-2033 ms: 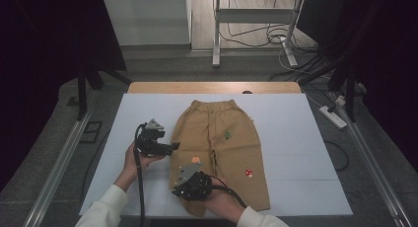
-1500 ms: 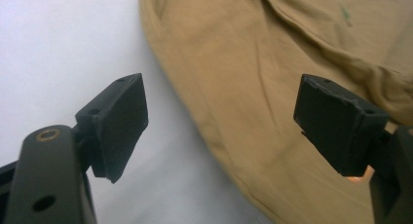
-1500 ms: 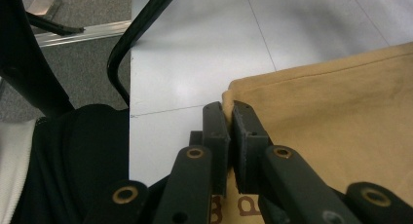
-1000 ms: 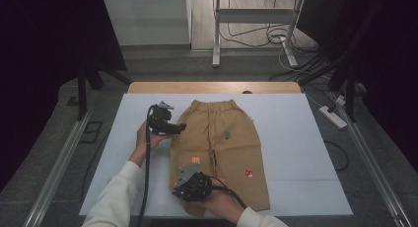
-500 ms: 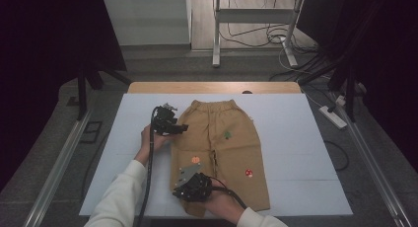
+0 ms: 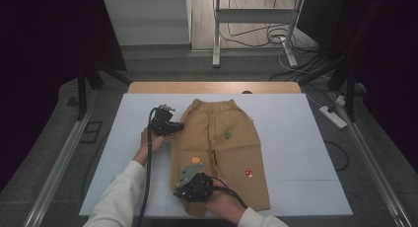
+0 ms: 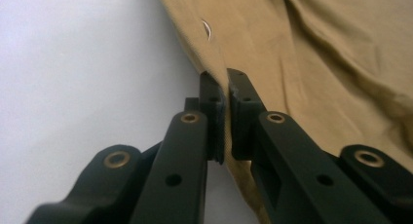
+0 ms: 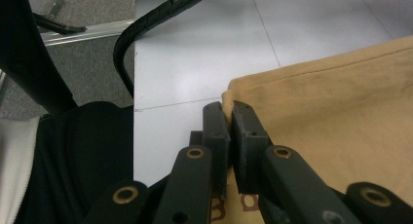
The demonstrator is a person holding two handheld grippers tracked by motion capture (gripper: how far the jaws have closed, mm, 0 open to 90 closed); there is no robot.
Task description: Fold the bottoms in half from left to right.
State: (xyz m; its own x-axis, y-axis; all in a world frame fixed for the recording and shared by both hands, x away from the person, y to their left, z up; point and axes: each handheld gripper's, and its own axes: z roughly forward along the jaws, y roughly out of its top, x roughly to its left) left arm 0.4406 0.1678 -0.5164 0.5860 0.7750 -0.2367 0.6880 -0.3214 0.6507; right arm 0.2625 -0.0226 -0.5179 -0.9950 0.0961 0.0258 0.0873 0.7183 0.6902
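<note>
With the tan cotton child's trousers lying flat on the white surface, left tool and right tool are each clamped on thin edge fabric, so slippage under uneven pulling is judged likely.

Black left gripper and right gripper: black fingers with brass-coloured rivets, grey three-cornered plate, black trailing cables; white sleeves.
</note>
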